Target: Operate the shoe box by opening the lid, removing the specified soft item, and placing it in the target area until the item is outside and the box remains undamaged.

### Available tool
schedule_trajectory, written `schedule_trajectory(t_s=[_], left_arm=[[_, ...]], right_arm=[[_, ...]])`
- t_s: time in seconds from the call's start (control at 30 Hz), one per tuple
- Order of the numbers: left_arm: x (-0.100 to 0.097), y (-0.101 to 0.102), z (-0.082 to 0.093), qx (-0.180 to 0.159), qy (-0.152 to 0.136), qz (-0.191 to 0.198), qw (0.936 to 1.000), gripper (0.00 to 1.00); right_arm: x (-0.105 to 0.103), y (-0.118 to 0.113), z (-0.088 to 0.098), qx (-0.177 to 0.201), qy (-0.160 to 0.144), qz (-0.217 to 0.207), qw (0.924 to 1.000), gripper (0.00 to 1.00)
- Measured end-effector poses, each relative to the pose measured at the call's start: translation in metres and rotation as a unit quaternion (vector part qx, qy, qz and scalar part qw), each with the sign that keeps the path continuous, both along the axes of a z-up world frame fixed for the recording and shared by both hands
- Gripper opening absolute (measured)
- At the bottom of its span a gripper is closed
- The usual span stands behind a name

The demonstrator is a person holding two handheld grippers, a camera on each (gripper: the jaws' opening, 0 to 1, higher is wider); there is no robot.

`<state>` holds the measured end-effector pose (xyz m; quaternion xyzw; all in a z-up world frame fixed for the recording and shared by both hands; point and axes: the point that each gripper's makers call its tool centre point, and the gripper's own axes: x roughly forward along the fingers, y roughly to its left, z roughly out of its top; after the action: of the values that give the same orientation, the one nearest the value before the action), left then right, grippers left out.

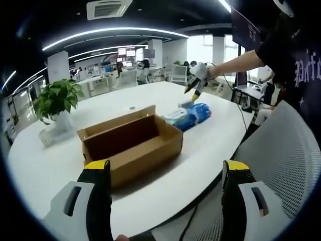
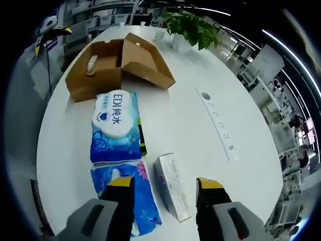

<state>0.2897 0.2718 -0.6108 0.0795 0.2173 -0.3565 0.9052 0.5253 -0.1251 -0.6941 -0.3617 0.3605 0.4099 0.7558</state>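
Note:
The brown cardboard shoe box (image 1: 130,143) stands open on the white table (image 1: 60,165), its lid folded back. In the right gripper view the box (image 2: 118,63) holds a small pale item (image 2: 91,64). Two blue soft packs lie beside it: a wipes pack (image 2: 115,125) and a flowered pack (image 2: 128,196), seen together as the blue packs (image 1: 188,116). My right gripper (image 2: 165,183) is open above a small white carton (image 2: 173,186); a person's hand holds this right gripper (image 1: 193,93) over the packs. My left gripper (image 1: 165,168) is open at the table's near edge, short of the box.
A potted plant (image 1: 57,100) stands on the table beyond the box, also seen as the plant (image 2: 190,25). A socket strip (image 2: 215,120) is set into the tabletop. A white mesh chair (image 1: 286,160) is at the right, with the person (image 1: 291,55) behind it.

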Motion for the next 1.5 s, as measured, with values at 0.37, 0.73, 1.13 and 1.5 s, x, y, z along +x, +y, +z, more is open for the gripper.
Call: schedule_trajectory(t_s=[0.37, 0.73, 1.13, 1.5], left_arm=[[0.017, 0.004, 0.009, -0.009, -0.001, 0.012, 0.9999, 0.88], [0.045, 0.016, 0.011, 0.01, 0.0, 0.008, 0.9999, 0.81], [0.083, 0.023, 0.013, 0.042, 0.006, -0.036, 0.9984, 0.74], [0.115, 0.023, 0.002, 0.084, 0.012, -0.081, 0.9932, 0.7]], right_arm=[[-0.027, 0.017, 0.021, 0.071, -0.008, -0.052, 0.9961, 0.65], [-0.075, 0.027, 0.032, 0.112, -0.003, -0.108, 0.9879, 0.85], [-0.113, 0.05, 0.054, 0.176, -0.037, -0.178, 0.9676, 1.0], [-0.145, 0.064, 0.064, 0.193, -0.048, -0.197, 0.96, 1.0]])
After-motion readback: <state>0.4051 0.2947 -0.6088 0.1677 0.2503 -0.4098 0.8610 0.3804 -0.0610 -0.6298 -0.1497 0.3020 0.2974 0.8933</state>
